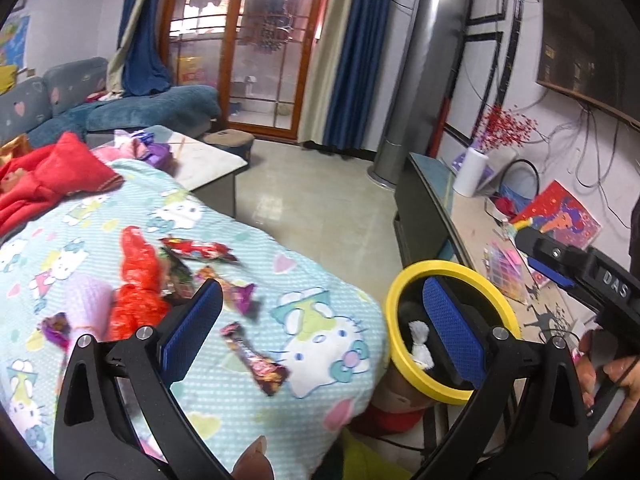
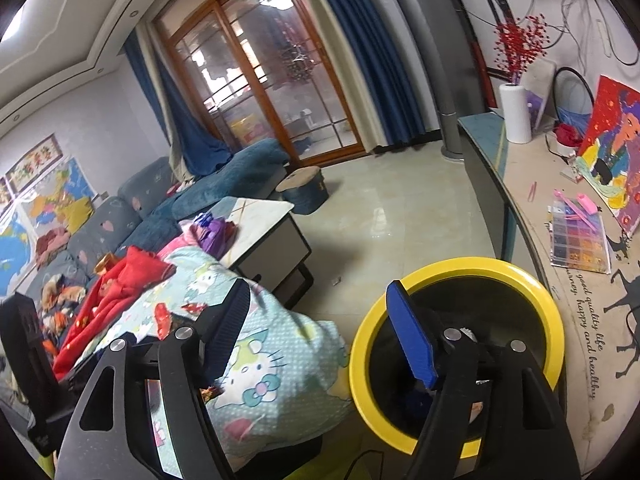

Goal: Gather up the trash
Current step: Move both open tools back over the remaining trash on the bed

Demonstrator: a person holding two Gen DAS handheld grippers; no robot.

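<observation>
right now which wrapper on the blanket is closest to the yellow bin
The long dark red wrapper, lying alone by the big cat print on the blanket. The other wrappers cluster farther from the yellow bin.

Partly hidden behind right gripper (image 2: 324, 336): inside of yellow-rimmed bin (image 2: 520, 276). Blurred on blanket (image 1: 224, 396): candy wrappers (image 1: 256, 360), print unreadable. Cut off by edge: red garment (image 1: 44, 184).

Right gripper (image 1: 576, 272) body, seen in left wrist view: raised letters "DAS"; further characters cut off.
Sideboard mat (image 2: 600, 320), right wrist view: script line "good quality life, happy and healthy", first words partly unclear.
Framed wall picture (image 2: 34, 164): characters present, too small to read.
</observation>
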